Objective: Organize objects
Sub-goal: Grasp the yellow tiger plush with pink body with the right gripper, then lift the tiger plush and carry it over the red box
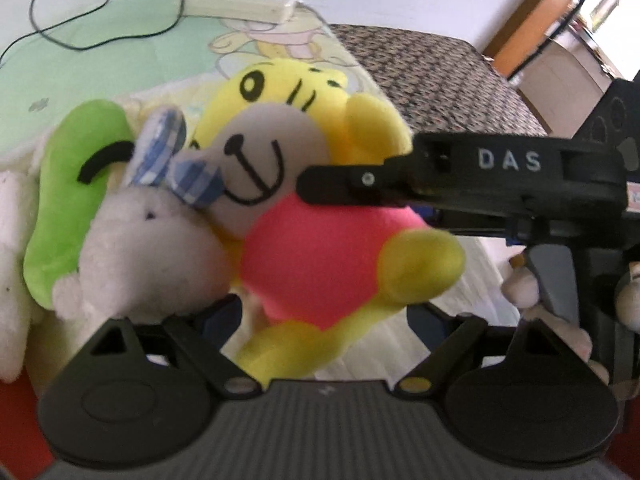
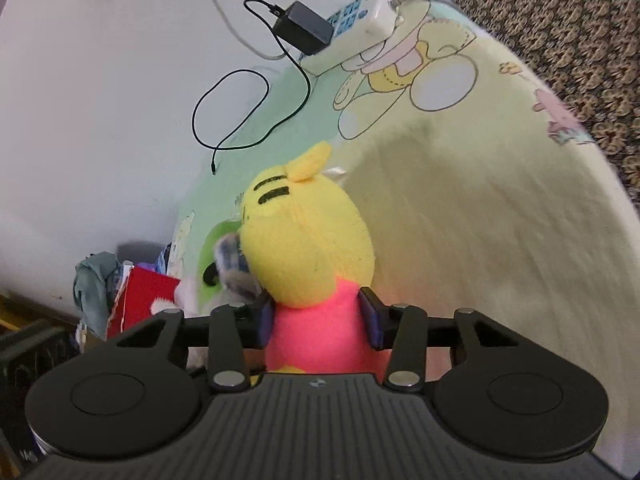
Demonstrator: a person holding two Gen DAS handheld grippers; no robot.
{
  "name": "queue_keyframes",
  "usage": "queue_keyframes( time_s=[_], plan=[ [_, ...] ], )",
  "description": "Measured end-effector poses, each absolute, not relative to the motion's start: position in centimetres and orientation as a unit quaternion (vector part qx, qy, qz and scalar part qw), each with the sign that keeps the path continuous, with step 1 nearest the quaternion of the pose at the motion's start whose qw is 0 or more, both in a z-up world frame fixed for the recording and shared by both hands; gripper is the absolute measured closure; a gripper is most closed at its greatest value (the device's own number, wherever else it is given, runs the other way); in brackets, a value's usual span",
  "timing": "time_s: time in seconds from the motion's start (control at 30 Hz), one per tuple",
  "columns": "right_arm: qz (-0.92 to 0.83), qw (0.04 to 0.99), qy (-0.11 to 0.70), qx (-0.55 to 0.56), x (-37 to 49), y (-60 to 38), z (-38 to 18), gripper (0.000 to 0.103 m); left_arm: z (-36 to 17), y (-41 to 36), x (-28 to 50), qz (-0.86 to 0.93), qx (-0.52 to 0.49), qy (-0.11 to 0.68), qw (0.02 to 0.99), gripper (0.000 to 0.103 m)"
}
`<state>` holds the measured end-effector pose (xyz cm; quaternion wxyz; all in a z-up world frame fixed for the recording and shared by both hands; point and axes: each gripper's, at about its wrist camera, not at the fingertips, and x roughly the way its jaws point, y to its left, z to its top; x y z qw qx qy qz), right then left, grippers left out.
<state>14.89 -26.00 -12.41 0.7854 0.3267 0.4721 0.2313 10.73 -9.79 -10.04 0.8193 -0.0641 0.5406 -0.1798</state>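
A cartoon-print sheet covers the bed by a white wall; a power strip lies near it. The right gripper pinches the yellow bear at its pink body. The left gripper's fingers stand spread around the bear's legs, beside a grey plush.

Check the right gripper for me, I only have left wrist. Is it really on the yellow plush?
Observer: Yes. In the right wrist view the right gripper has a pad against each side of the yellow plush's pink torso.
Operator: Anything beyond its head?
Observer: The black cable's loose tip lies on the sheet there, plugged into nothing.
Operator: And off the bed, past the toy pile?
Observer: A red box by the wall, with a crumpled grey-blue cloth next to it.
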Motion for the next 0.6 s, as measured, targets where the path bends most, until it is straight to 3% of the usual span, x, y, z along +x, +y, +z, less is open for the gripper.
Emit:
queue_keyframes(
  time_s=[0.23, 0.6],
  plan=[
    [0.207, 0.788, 0.477, 0.33, 10.8, -27.7, -11.3, 0.057, -9.5, -11.4, 7.9, -0.235, -0.045, 0.536, 0.809, 0.011],
    [0.205, 0.801, 0.449, 0.338, 5.7, -27.3, -7.9, 0.057, -5.2, -11.5, 2.3, -0.288, -0.012, 0.461, 0.839, 0.013]
  ],
)
